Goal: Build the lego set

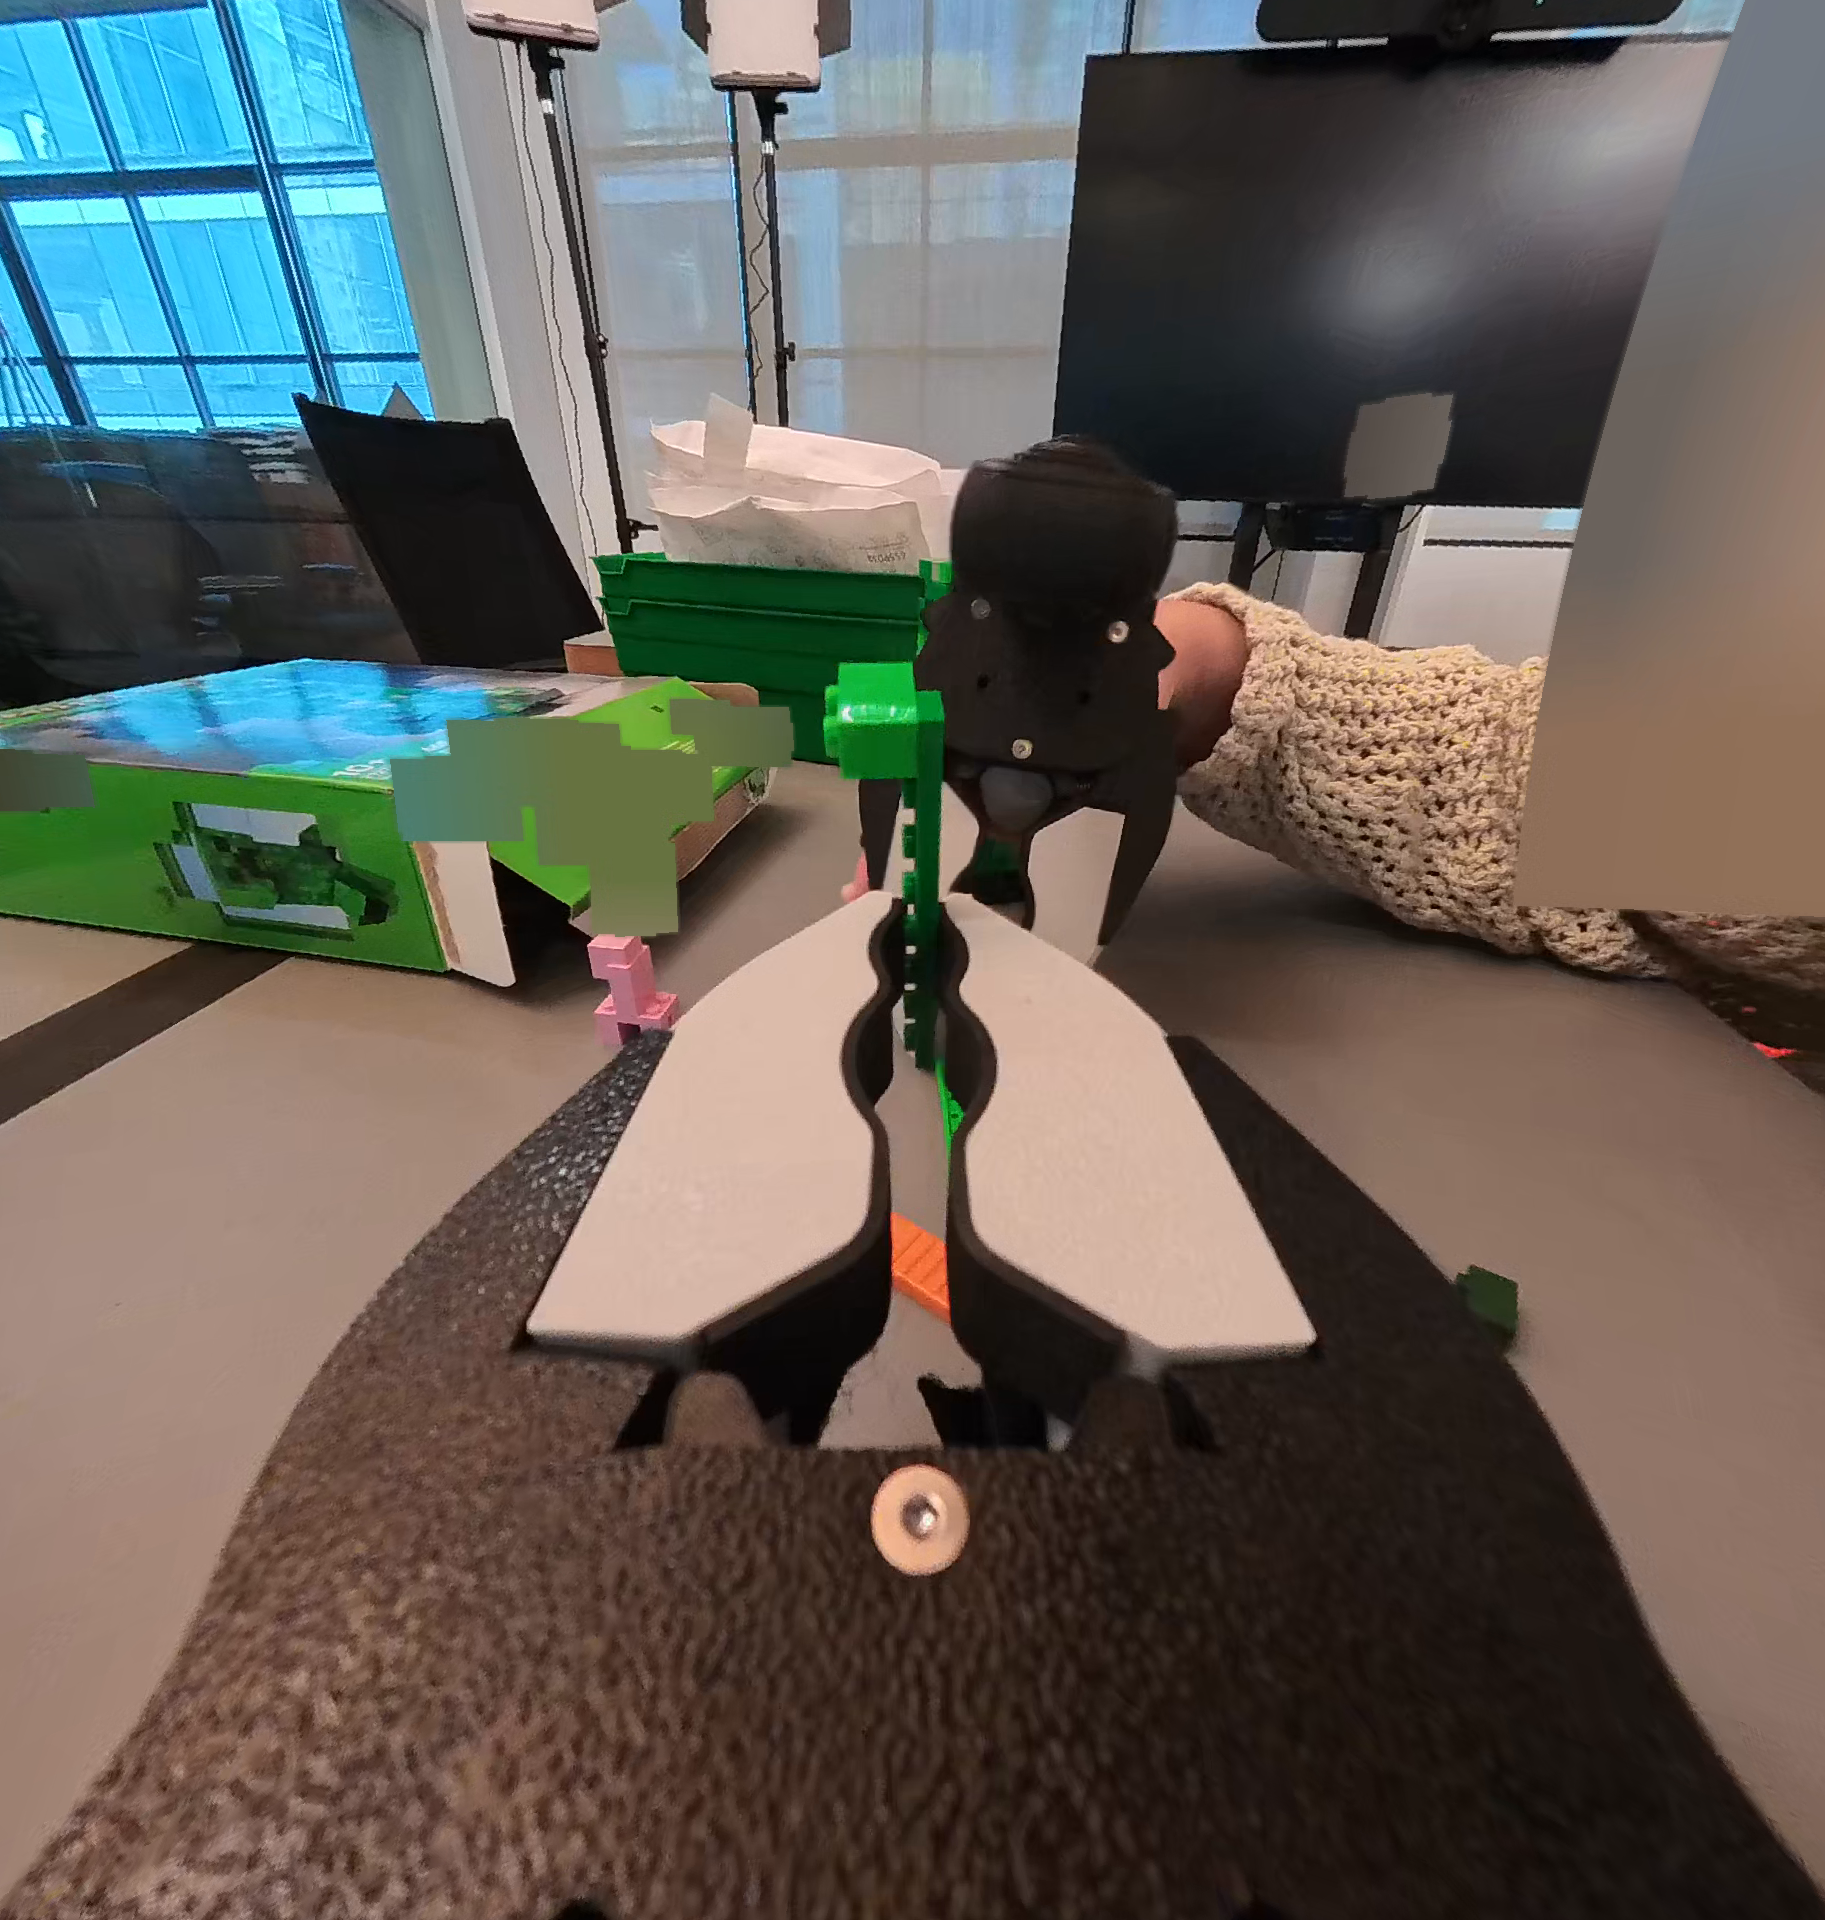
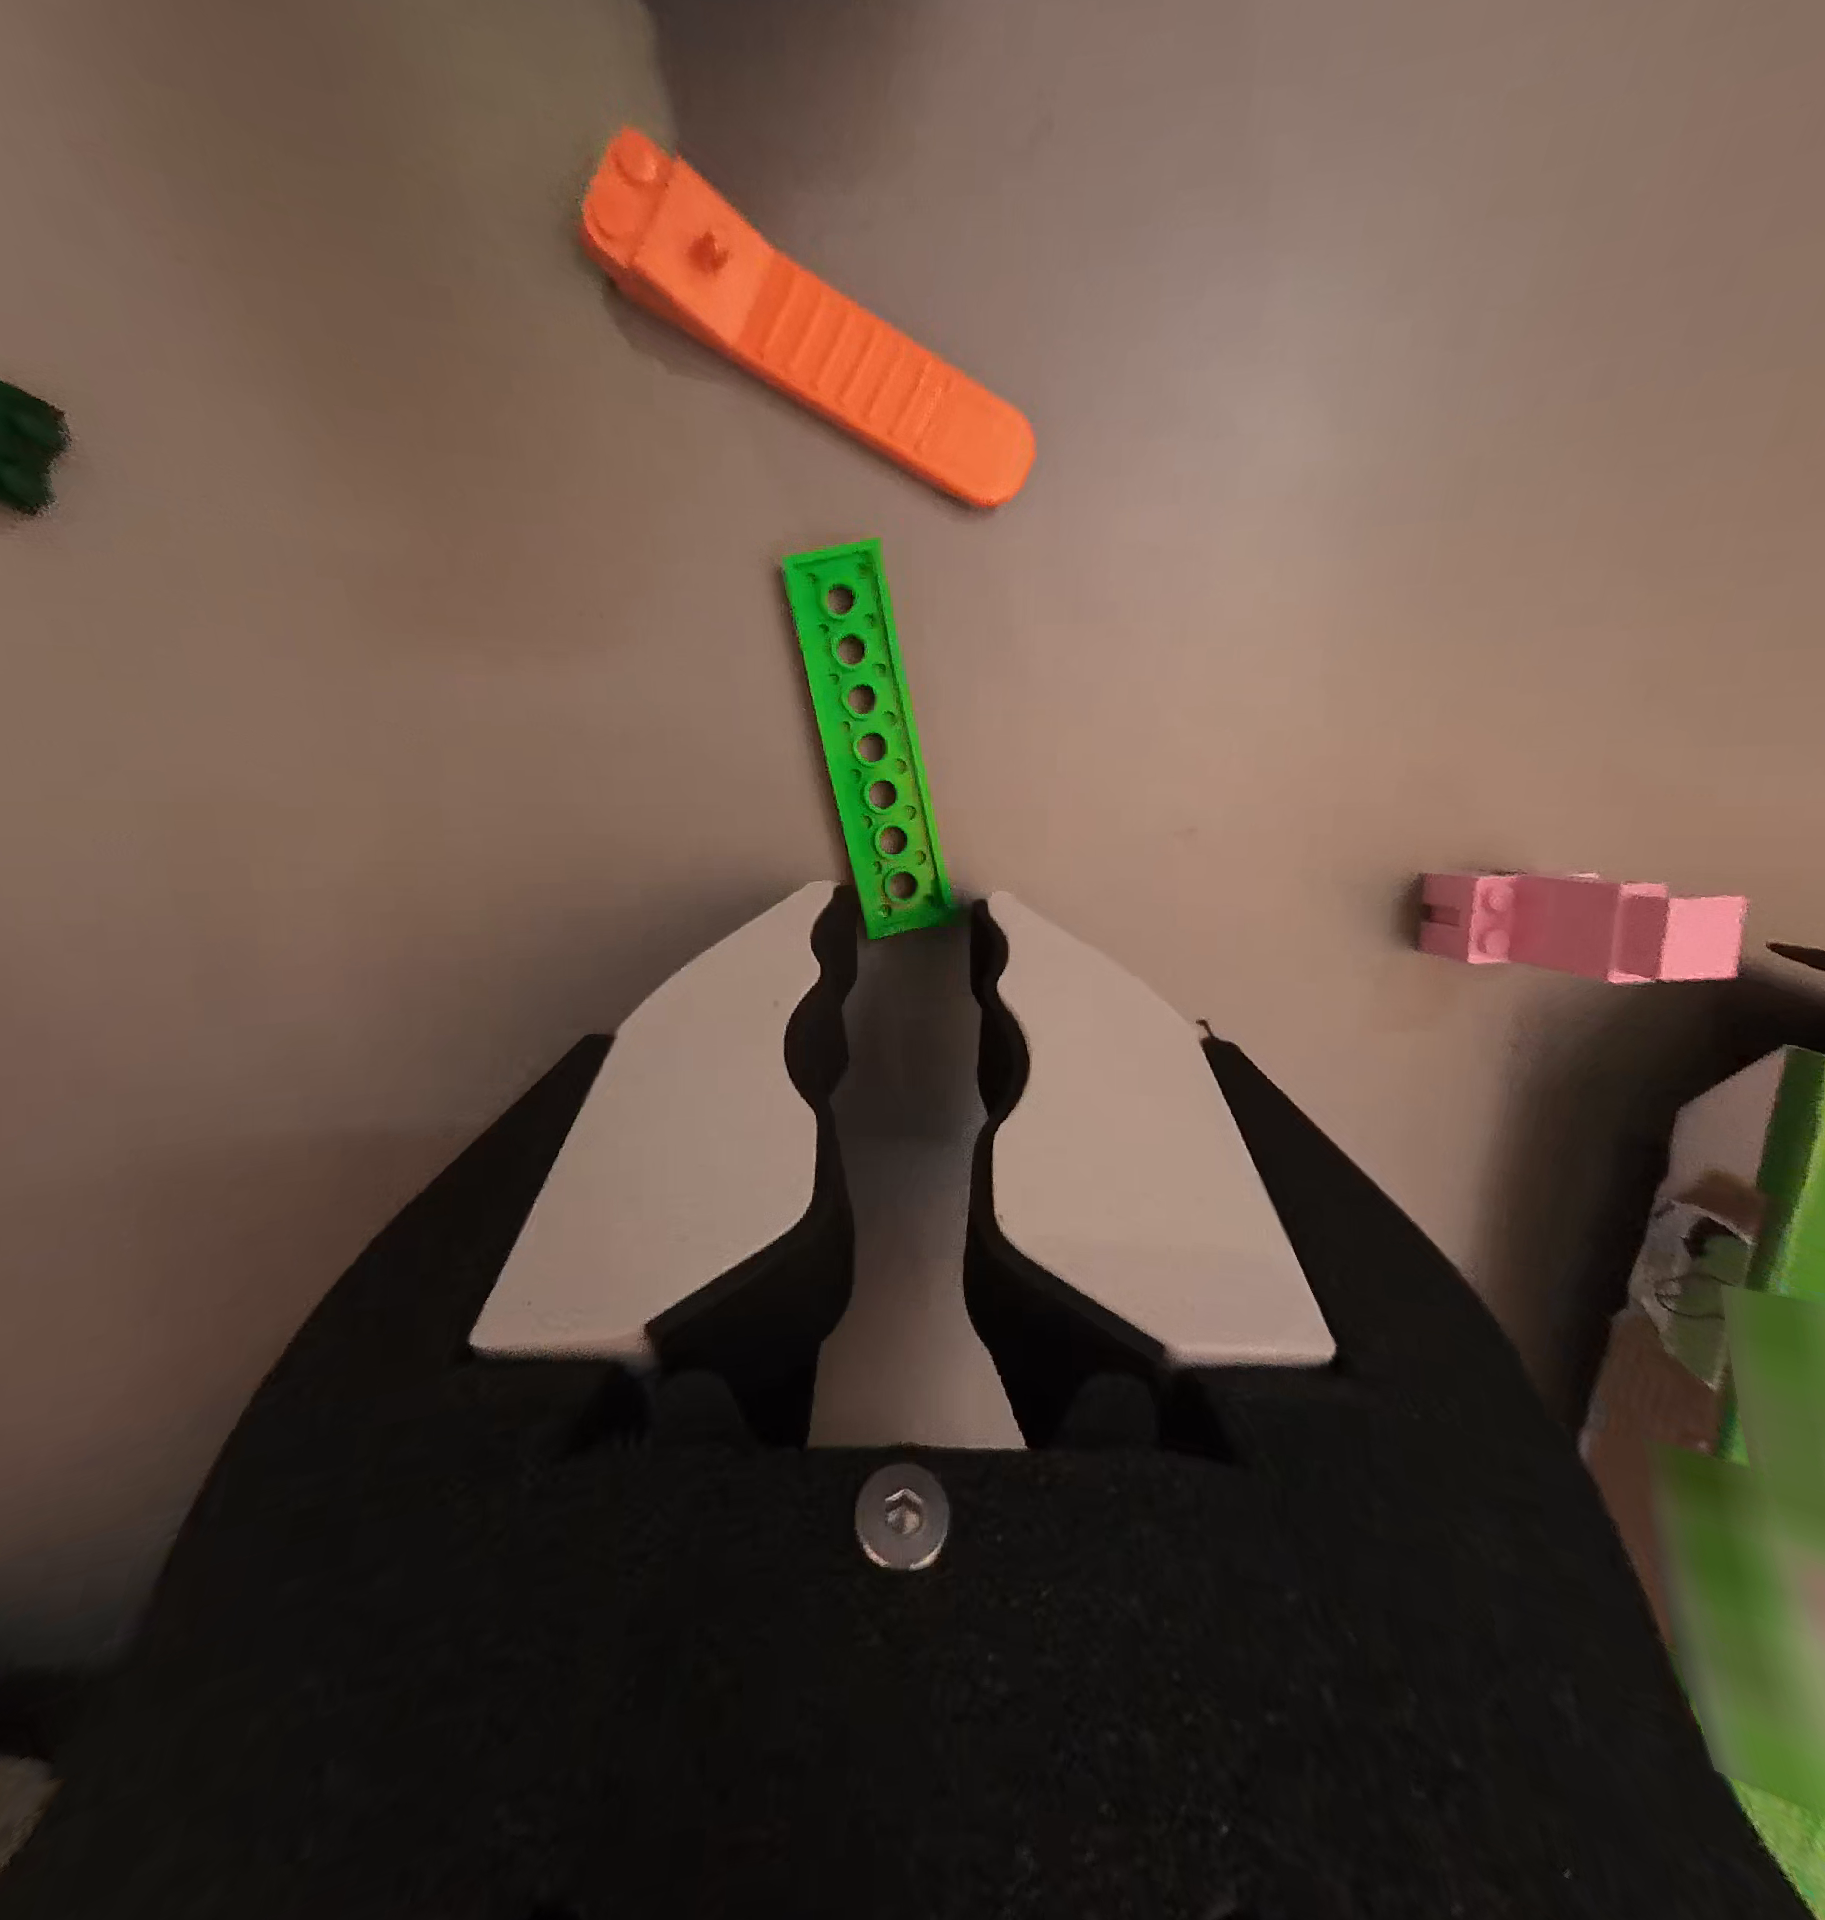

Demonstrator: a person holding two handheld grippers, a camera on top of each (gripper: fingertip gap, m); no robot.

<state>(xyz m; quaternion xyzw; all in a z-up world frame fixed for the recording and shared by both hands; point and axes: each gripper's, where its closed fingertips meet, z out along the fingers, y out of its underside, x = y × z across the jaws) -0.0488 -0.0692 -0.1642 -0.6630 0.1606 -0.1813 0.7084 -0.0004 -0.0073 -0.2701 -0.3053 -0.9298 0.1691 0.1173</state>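
Left claw (image 1: 923,935) nearly closed, pinching long green plate (image 1: 923,831) edgewise, upright above grey surface (image 1: 264,1195). Right claw (image 2: 906,909) parted slightly, tips astride plate's end (image 2: 866,738), grip not evident. Likely light, stiff, slick plastic; best pinched across narrow edges. Green bin (image 1: 752,623) behind, stuffed with white paper bags (image 1: 783,499). Open green box (image 1: 264,810), contents hidden.
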